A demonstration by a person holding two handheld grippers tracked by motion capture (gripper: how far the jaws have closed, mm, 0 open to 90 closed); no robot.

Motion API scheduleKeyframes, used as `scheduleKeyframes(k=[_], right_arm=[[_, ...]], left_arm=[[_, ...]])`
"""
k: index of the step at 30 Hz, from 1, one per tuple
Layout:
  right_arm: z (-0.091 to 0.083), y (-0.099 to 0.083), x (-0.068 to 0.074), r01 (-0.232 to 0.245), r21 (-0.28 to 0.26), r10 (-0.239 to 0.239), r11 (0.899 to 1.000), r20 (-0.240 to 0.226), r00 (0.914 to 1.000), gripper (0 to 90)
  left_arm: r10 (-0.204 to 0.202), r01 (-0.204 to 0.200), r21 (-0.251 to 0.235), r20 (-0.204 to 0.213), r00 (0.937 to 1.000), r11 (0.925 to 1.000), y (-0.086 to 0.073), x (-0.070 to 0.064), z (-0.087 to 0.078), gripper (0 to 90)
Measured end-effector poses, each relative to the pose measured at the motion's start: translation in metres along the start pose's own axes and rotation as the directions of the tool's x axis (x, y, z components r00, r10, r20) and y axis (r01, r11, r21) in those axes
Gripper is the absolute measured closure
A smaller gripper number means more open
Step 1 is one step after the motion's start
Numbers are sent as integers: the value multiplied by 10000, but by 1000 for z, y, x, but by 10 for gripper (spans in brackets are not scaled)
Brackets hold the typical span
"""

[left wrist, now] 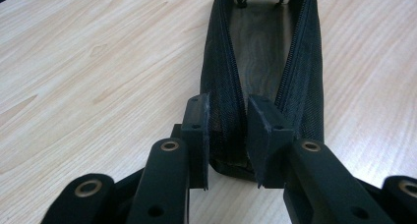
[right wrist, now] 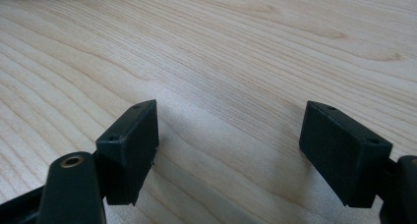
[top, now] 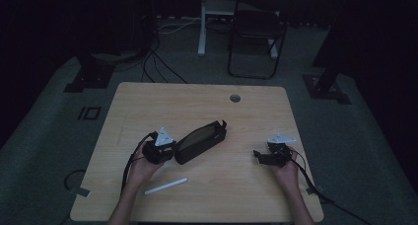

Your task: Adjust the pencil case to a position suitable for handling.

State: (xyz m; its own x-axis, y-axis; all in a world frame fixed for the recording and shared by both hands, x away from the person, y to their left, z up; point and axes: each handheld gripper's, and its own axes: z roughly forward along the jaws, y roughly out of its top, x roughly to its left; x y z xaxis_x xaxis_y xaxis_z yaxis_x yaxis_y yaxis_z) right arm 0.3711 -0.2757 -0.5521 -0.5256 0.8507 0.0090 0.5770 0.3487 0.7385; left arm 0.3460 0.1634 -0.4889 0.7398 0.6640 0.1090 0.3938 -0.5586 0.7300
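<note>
With its end between left fingers [left wrist: 199, 130], pouch [left wrist: 263, 52].

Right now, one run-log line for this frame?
left claw: shut on pencil case edge, case unzipped | right claw: open, holding nothing, over table | white pen: untouched, near left hand

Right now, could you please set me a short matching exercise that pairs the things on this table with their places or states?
Things:
1. pencil case
2. white pen
3. left gripper
4. right gripper

States:
A. jaws wide apart over bare wood
B. lying unzipped in the middle of the table
C. jaws closed on the near end of the mesh wall
D. lying near the front edge, untouched

Pairs: 1-B, 2-D, 3-C, 4-A
</note>
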Motion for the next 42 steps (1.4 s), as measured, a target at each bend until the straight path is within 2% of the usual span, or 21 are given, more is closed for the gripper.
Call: scheduleKeyframes(k=[8, 14, 17, 21, 24, 31, 42], right_arm=[[0, 0, 0, -3, 1, 3, 10000, 0, 10000, 225], [0, 0, 0, -3, 2, 3, 10000, 1, 10000, 226], [0, 0, 0, -2, 1, 2, 10000, 0, 10000, 225], [0, 0, 0, -3, 2, 3, 10000, 0, 10000, 226], [0, 0, 0, -2, 1, 2, 10000, 0, 10000, 225], [0, 0, 0, -2, 1, 2, 10000, 0, 10000, 225], [0, 0, 0, -3, 0, 3, 10000, 0, 10000, 225]], left_arm=[[539, -526, -202, 693, 9961, 9984, -4, -8, -4, 735], [666, -653, -200, 744, 9950, 9977, -4, -7, -5, 729], [525, -517, -167, 528, 9972, 9985, -4, -5, -6, 677], [207, -196, -262, 450, 9988, 9995, -6, -5, -8, 557], [-3, 24, -440, 471, 9989, 9990, -7, -5, -13, 501], [-258, 288, -798, 384, 9989, 9964, -14, -10, -29, 466], [-350, 391, -763, 544, 9979, 9963, -31, -21, -42, 444]])
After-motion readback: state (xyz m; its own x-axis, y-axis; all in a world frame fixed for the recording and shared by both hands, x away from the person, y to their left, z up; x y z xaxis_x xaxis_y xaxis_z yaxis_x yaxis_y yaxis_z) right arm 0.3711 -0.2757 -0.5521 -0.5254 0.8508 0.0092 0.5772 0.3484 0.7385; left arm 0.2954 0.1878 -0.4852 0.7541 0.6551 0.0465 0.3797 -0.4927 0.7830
